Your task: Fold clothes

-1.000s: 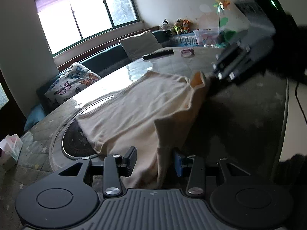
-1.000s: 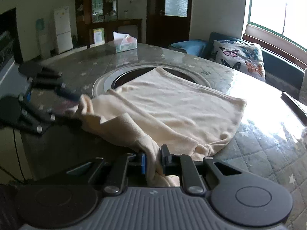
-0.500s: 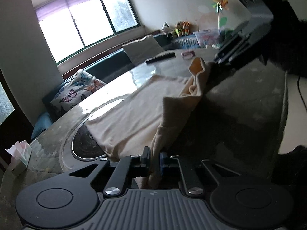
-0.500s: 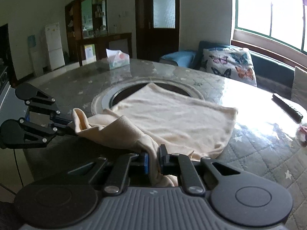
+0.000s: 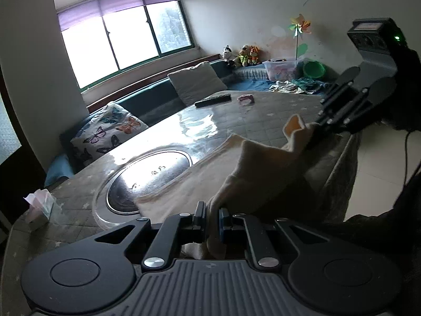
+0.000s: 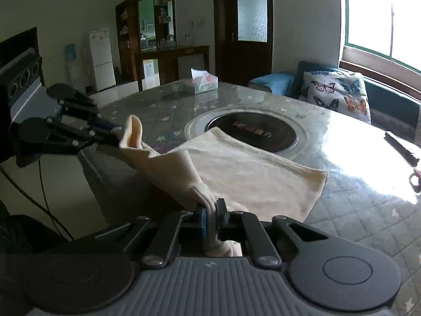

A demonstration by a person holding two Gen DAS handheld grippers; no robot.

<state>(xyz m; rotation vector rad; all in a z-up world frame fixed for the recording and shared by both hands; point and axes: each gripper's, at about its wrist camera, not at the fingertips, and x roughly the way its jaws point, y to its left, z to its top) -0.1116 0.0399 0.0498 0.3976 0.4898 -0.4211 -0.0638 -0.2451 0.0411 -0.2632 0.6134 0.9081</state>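
Observation:
A cream garment lies on the round glass-topped table, its near edge lifted off the surface. My left gripper is shut on one lifted corner. The right wrist view shows that same gripper at the left, with cloth bunched at its tips. My right gripper pinches the other corner of the garment, its jaws closing the last bit on the fabric. It appears in the left wrist view as the right gripper at the right. The raised edge hangs taut between the two.
A round dark cooktop is set in the table's middle, and the garment's far edge lies partly over it. A tissue box, a remote and a small pink thing sit further out. A butterfly cushion lies beyond the table edge.
The left jaws shut on the cloth. Both grippers rose and drew back, lifting the near edge and dragging the garment off most of the cooktop.

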